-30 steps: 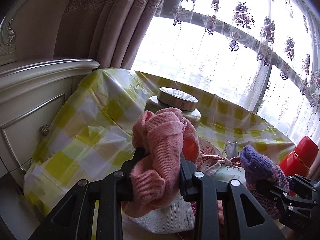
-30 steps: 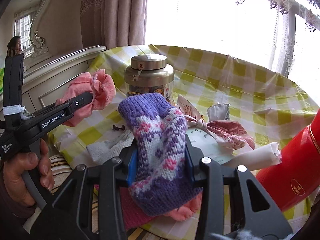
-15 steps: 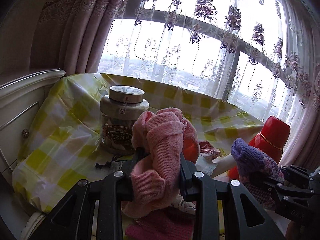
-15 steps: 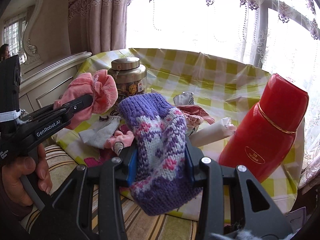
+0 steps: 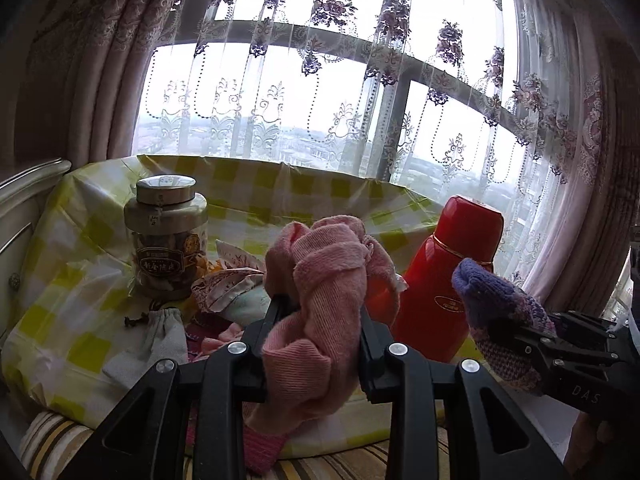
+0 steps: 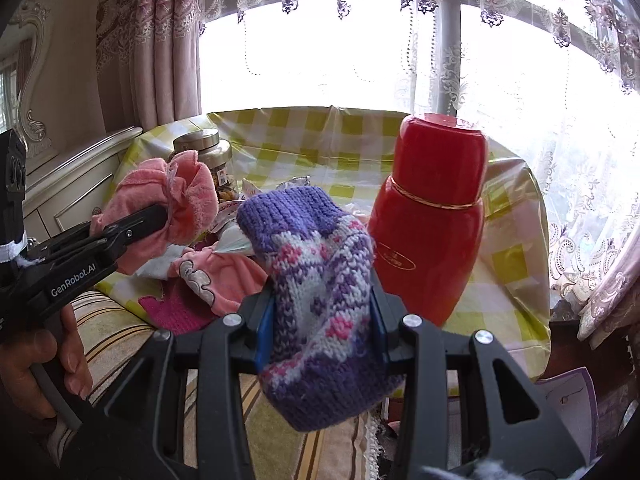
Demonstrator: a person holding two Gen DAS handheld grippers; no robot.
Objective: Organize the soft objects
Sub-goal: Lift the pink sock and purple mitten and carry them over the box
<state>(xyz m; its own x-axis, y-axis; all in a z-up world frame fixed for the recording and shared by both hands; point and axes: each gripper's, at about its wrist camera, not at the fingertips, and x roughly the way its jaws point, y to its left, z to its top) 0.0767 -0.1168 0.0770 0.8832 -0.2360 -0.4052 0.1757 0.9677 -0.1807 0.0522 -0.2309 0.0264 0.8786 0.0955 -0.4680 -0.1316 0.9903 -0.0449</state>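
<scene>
My left gripper (image 5: 320, 312) is shut on a pink sock (image 5: 320, 280) and holds it up in front of the table; the sock also shows in the right wrist view (image 6: 172, 204). My right gripper (image 6: 322, 304) is shut on a purple knitted sock (image 6: 320, 292) with pink and white pattern, held above the striped seat edge; it shows at the right of the left wrist view (image 5: 496, 312). More soft items lie on the table: a pink garment (image 6: 224, 276), a magenta cloth (image 6: 176, 312), a floral pouch (image 5: 232, 284), a grey drawstring bag (image 5: 164, 328).
A table with a yellow-checked plastic cover (image 6: 320, 136) stands before the window. On it are a red thermos (image 6: 432, 216) at the right and a gold-lidded jar (image 5: 166, 236) at the left. A white cabinet (image 6: 64, 184) is at the left, a striped cushion (image 6: 116, 344) below.
Both grippers, still holding their socks, have pulled back from the table and swung right. The thermos has come fully into view and the jar has shifted left and farther away.
</scene>
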